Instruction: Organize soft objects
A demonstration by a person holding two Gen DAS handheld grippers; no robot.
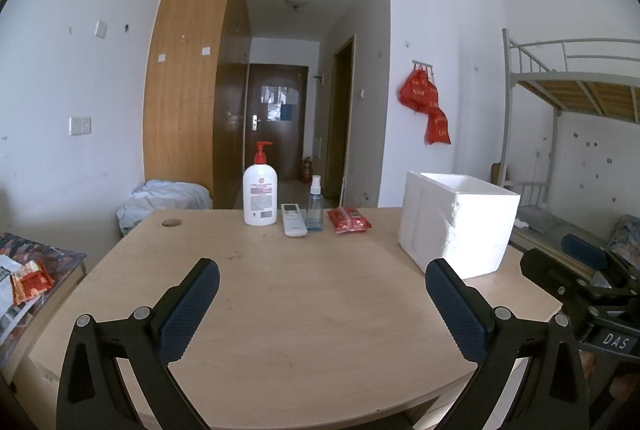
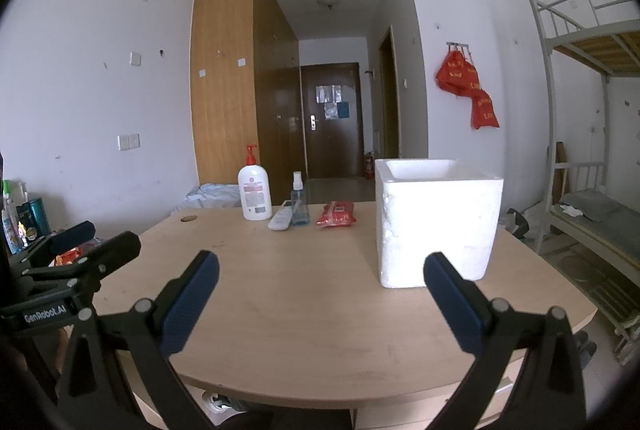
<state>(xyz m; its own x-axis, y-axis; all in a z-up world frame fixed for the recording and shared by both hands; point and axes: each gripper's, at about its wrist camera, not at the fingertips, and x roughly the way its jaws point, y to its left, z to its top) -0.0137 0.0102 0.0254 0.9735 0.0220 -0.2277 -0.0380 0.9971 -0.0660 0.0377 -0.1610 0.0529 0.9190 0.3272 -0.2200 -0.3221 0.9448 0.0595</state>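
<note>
A soft red packet (image 1: pixel 349 220) (image 2: pixel 337 214) lies at the far side of the wooden table (image 1: pixel 312 294) (image 2: pixel 304 306). To its right stands a white foam box (image 1: pixel 456 220) (image 2: pixel 436 220), open at the top. My left gripper (image 1: pixel 322 272) hovers open over the near half of the table with nothing between its fingers. My right gripper (image 2: pixel 320 266) is also open and empty, with the foam box just beyond its right finger. Each gripper shows at the edge of the other's view.
At the table's far edge stand a white pump bottle (image 1: pixel 260 195) (image 2: pixel 254 195), a white remote (image 1: pixel 293 225) (image 2: pixel 281 220) and a small spray bottle (image 1: pixel 315 207) (image 2: pixel 299 203). A bunk bed (image 2: pixel 592 133) is at the right, a wardrobe (image 1: pixel 192 81) behind, snack packets (image 1: pixel 30 280) at the left.
</note>
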